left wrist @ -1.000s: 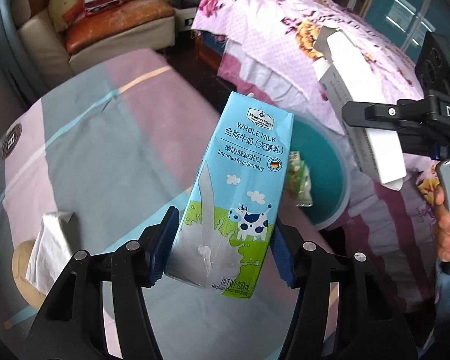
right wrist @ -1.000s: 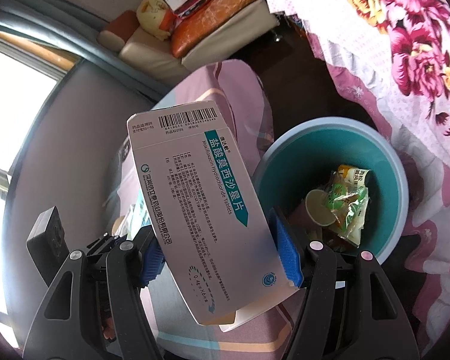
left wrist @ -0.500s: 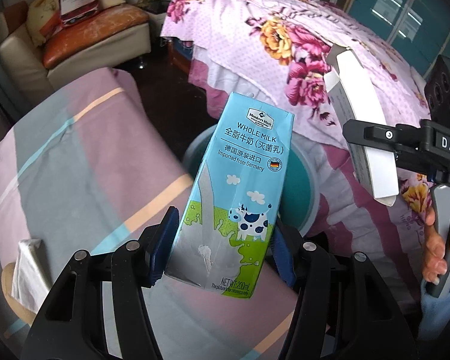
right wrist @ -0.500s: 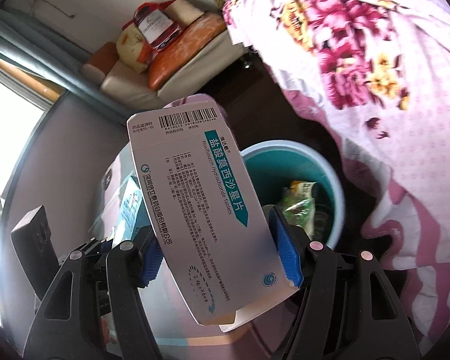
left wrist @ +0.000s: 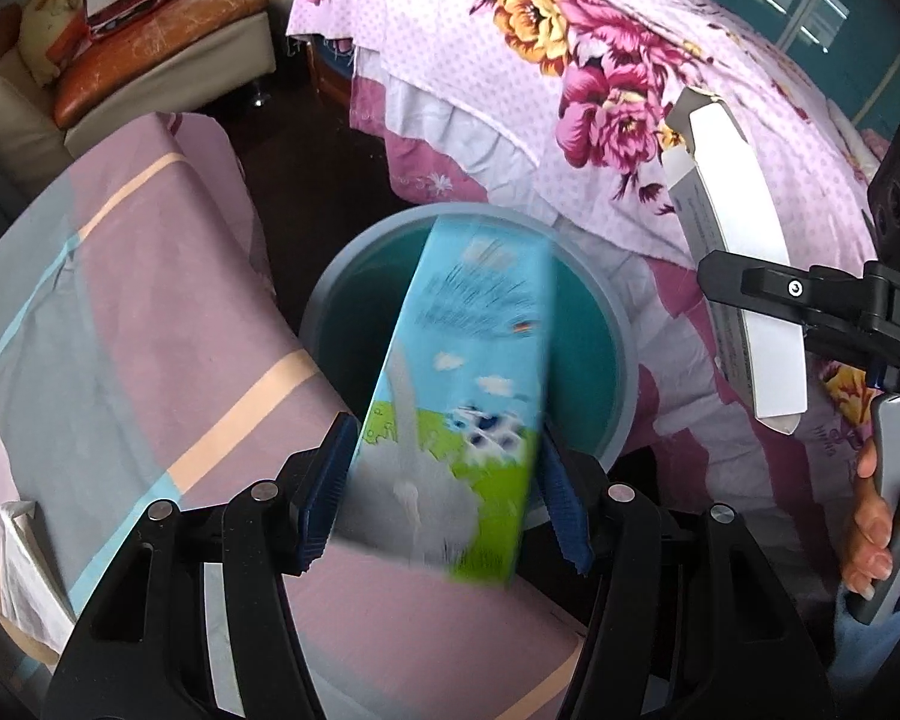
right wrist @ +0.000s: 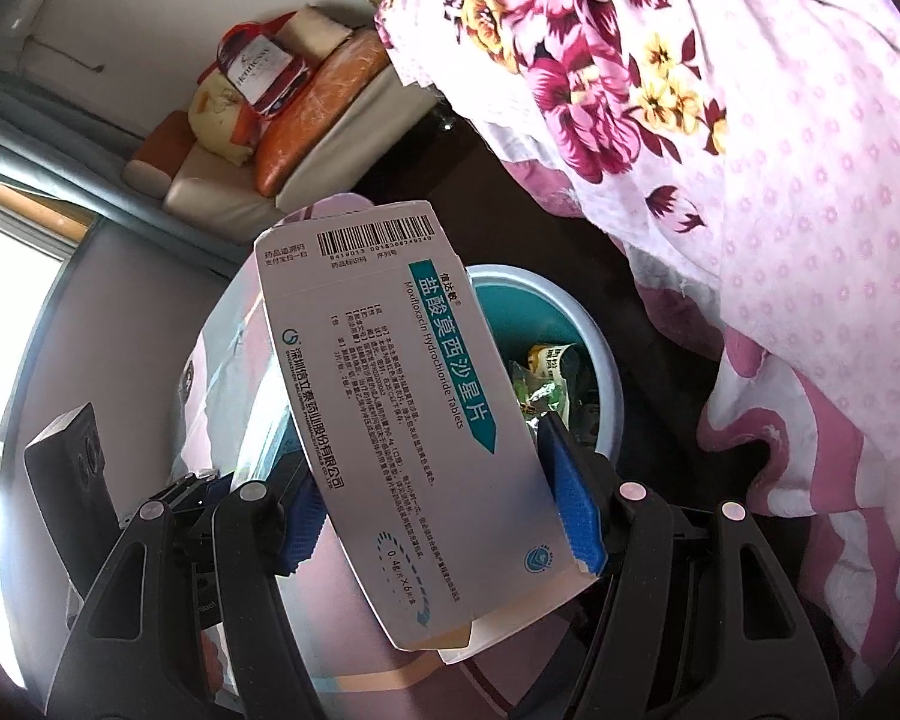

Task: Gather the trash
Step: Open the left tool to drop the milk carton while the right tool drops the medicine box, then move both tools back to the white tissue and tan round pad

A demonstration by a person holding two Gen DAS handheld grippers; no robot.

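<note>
your carton (left wrist: 456, 396) is motion-blurred, print unreadable; it hides the bin's (left wrist: 627, 360) contents; box (right wrist: 402, 420) covers its left half.

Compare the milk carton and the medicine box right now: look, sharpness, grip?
The milk carton is blue and green with a cow; the medicine box is white with teal lettering and a barcode. The carton is motion-blurred between the left tongs, whose jaws are opening; the box is sharp, clamped in the right tongs. Both hang by the teal trash bin.

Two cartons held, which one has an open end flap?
The white tablet box in the right hand-held gripper; the blue milk carton is sealed.
</note>
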